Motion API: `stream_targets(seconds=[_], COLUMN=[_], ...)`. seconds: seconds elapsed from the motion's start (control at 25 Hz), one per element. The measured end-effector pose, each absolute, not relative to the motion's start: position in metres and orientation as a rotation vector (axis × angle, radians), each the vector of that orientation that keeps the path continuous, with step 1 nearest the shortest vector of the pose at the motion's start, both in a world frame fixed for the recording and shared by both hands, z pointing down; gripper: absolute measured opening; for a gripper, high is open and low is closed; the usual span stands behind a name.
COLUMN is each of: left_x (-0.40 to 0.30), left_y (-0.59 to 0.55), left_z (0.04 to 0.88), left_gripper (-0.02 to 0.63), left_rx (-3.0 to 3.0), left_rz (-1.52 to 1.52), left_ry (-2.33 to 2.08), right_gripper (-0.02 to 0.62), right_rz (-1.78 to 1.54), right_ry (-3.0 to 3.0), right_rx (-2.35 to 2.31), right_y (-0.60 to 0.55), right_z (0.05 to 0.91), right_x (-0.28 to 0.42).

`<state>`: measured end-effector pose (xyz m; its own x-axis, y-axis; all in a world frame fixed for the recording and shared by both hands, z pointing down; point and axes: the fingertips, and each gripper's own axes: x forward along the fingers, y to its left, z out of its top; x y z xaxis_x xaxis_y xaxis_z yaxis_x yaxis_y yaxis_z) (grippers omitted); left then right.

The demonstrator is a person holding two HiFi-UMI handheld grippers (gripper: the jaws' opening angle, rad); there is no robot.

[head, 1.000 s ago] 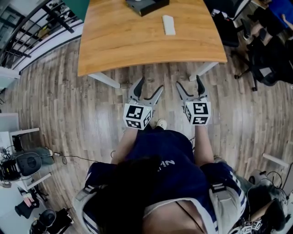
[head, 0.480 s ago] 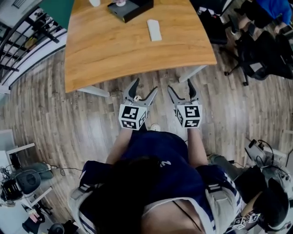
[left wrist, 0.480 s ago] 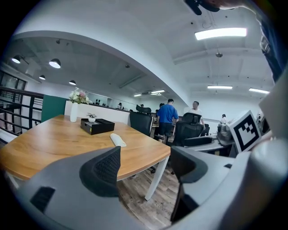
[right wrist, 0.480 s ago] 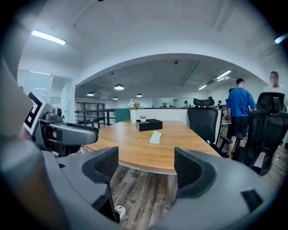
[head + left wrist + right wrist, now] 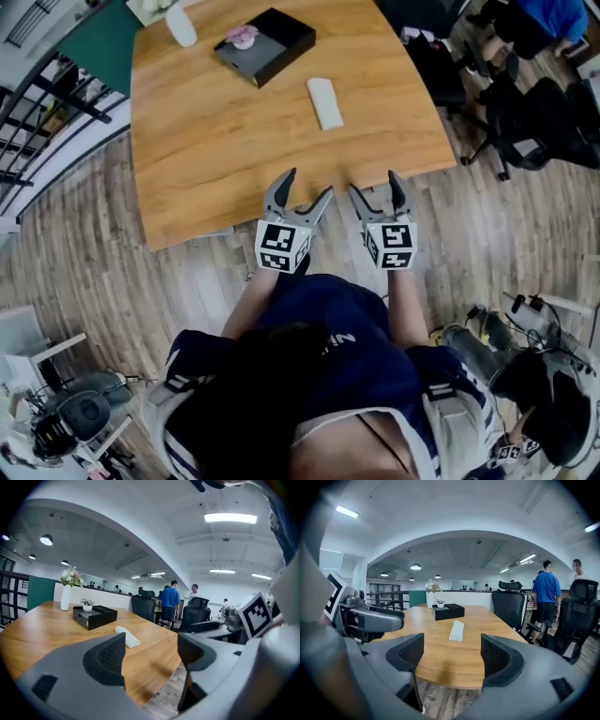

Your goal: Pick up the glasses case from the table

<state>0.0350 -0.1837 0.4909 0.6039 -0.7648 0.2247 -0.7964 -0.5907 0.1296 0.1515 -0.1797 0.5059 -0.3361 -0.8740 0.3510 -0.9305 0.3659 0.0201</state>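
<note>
You worked at a wooden table (image 5: 216, 141) on plank flooring (image 5: 84, 253), with office chairs (image 5: 511, 103) to its right. The white glasses case (image 5: 324, 102) lay mid-table near a black box (image 5: 265, 45), well apart from both grippers. Your left gripper (image 5: 307, 184) and right gripper (image 5: 375, 183) stood at the near edge, jaws apart and gripping nothing. The item on the box, possibly a small plant, was too small to confirm.

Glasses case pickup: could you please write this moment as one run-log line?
phase: pre-grasp | glasses case: lying on table, untouched | left hand-held gripper: open, empty | right hand-held gripper: open, empty
</note>
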Motion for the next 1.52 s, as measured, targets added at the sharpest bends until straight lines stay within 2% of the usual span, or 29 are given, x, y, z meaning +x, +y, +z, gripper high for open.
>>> stream_targets(seconds=[0.44,0.84,1.52], left_x=[-0.005,-0.032,-0.023], left_y=[-0.275,-0.31,-0.344], left_z=[0.487,0.485,0.482], left_gripper=[0.345,0.344,0.344], left_rx=[2.679,2.657,2.58], left_rz=[0.23,0.218,0.235], left_ry=[-1.193,-1.224,-1.349], right_gripper=[0.368,0.368,0.38], right_rz=[0.295,0.325,0.513], right_ry=[-2.244,-2.237,-2.252], right_rx=[1.69,1.672,1.504], right_y=[-0.255,-0.292,-0.38], right_z=[0.506,0.508,0.516], right_x=[0.11,0.09,0.098])
